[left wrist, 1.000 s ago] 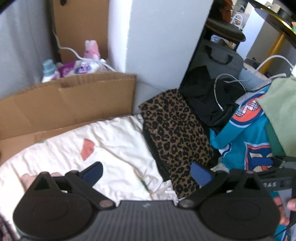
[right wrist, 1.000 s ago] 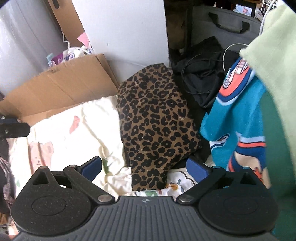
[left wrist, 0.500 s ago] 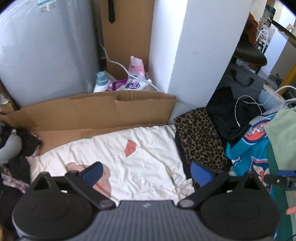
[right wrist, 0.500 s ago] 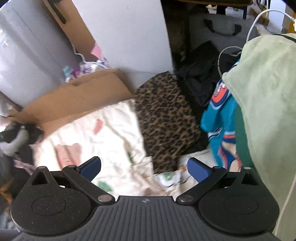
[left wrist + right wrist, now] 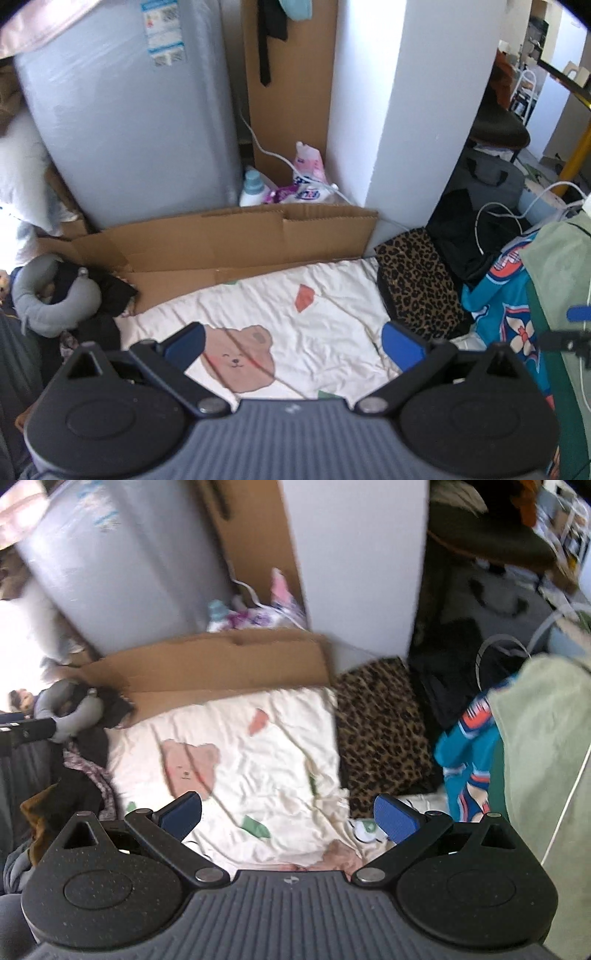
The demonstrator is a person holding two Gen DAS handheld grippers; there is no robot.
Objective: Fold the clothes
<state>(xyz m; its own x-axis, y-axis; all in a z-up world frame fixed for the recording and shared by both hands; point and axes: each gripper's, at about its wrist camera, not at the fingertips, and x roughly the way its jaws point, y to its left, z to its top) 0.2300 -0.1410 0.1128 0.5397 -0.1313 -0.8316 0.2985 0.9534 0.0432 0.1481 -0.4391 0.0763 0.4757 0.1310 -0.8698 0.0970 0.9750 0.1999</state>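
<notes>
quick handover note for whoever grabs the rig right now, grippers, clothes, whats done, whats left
Left hand-held gripper: open, empty, above the cream bear-print sheet.
Right hand-held gripper: open, empty, above the same sheet.
Clothes: leopard-print garment lies flat at the sheet's right edge; the teal printed garment and pale green garment are heaped further right.
Done: leopard piece looks folded, though that is uncertain.
Left: teal and green pieces look unfolded.

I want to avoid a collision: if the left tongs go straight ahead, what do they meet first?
Probably the cream bear-print sheet, lying between the open left tongs; nothing shows above it, though depth is unclear.
</notes>
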